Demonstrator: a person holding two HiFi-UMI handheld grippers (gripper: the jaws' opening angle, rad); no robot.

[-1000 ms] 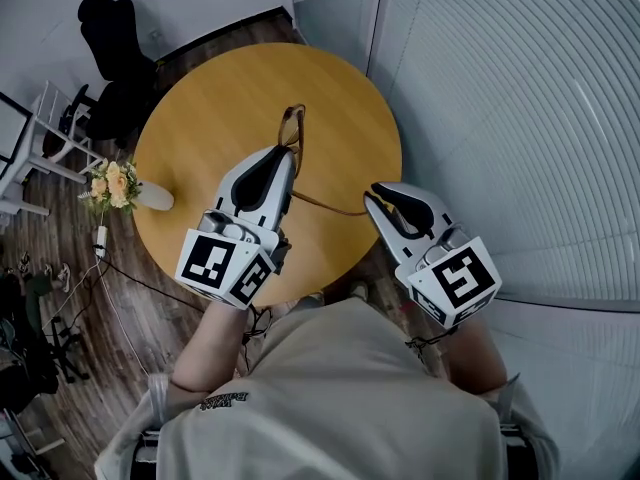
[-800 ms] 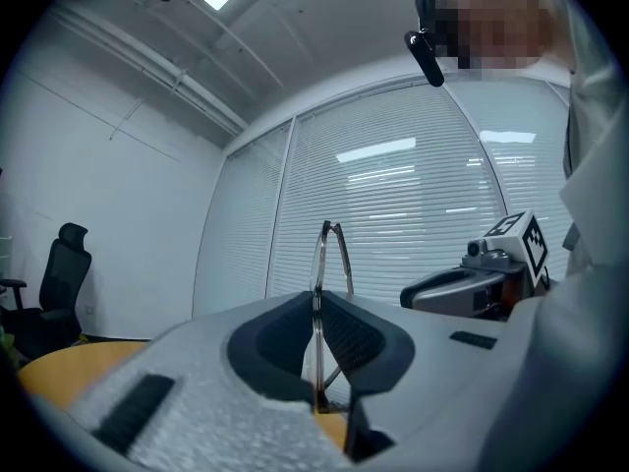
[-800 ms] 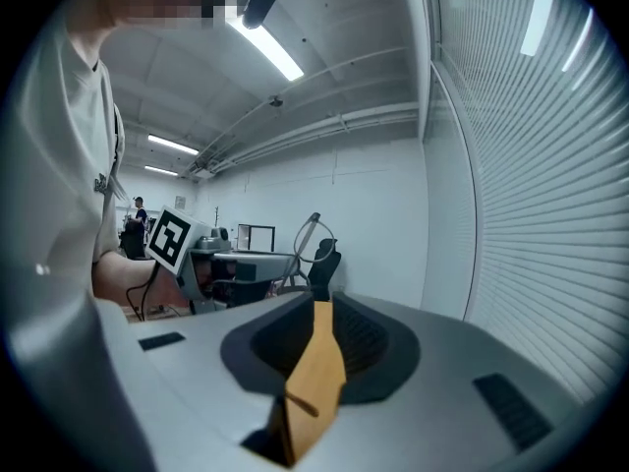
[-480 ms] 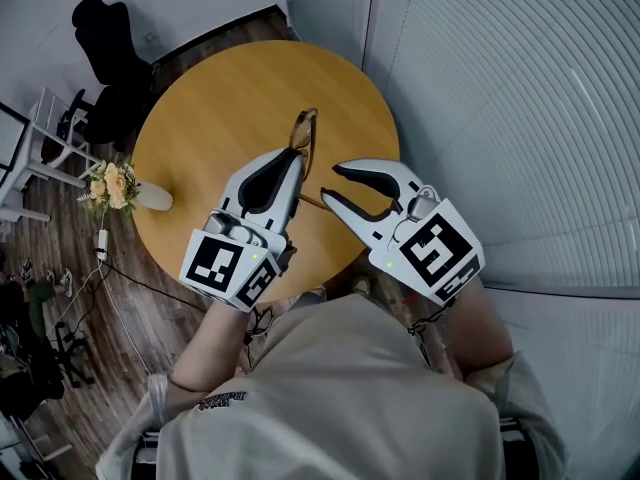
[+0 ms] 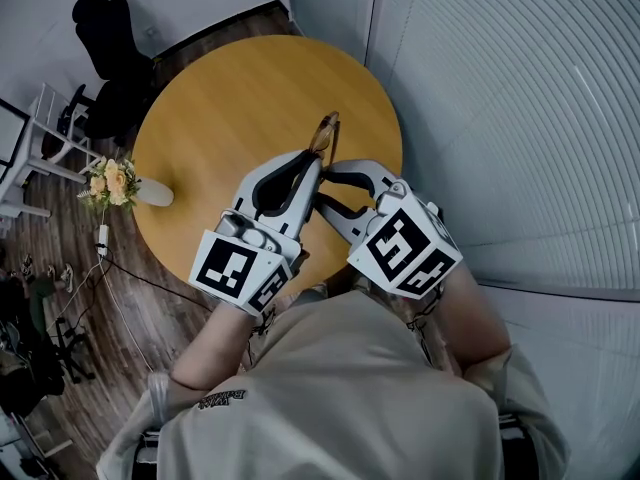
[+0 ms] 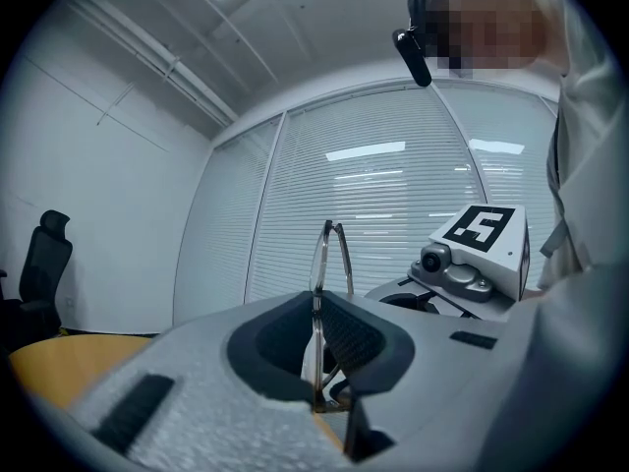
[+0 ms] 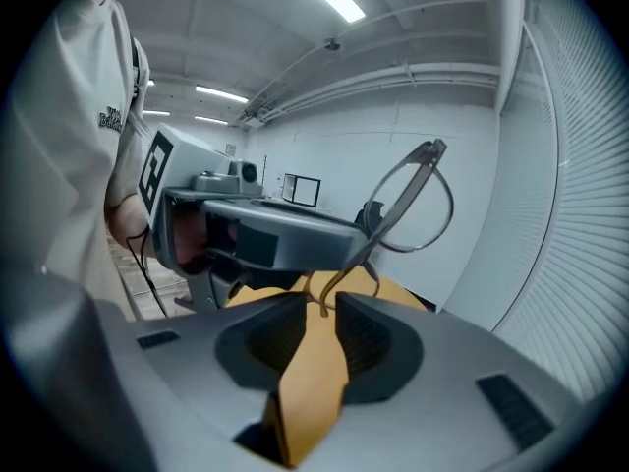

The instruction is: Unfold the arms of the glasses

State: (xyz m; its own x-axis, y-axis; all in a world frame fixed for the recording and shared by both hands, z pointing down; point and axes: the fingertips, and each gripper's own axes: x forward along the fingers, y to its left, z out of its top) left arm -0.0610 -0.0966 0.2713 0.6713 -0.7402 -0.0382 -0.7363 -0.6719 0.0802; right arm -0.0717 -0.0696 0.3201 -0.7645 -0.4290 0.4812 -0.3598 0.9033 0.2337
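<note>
Left gripper view, left claw (image 6: 316,313) clamped on glasses (image 6: 329,254), right claw (image 7: 320,299) apart around arm tip (image 7: 325,308)

**Honey Wood, Grey Shells, Black-and-White Squares**

The round counter (image 5: 220,98) is a warm honey yellow. The left tongs (image 5: 316,160) and the right tongs (image 5: 325,186) both have pale grey shells with black inner padding. Each carries a white cube (image 5: 238,268) printed with bold black square markers. The glasses (image 5: 326,133) show a thin amber-brown frame from above and look dark against the light in the gripper views. The flowers (image 5: 112,182) are yellow and peach, in a white vase (image 5: 155,197). The chair (image 5: 105,33) is black and the floor (image 5: 60,258) is dark brown plank. The blinds (image 5: 520,118) are pale grey with fine stripes. The person's shirt (image 5: 340,398) is cream with small dark lettering.
</note>
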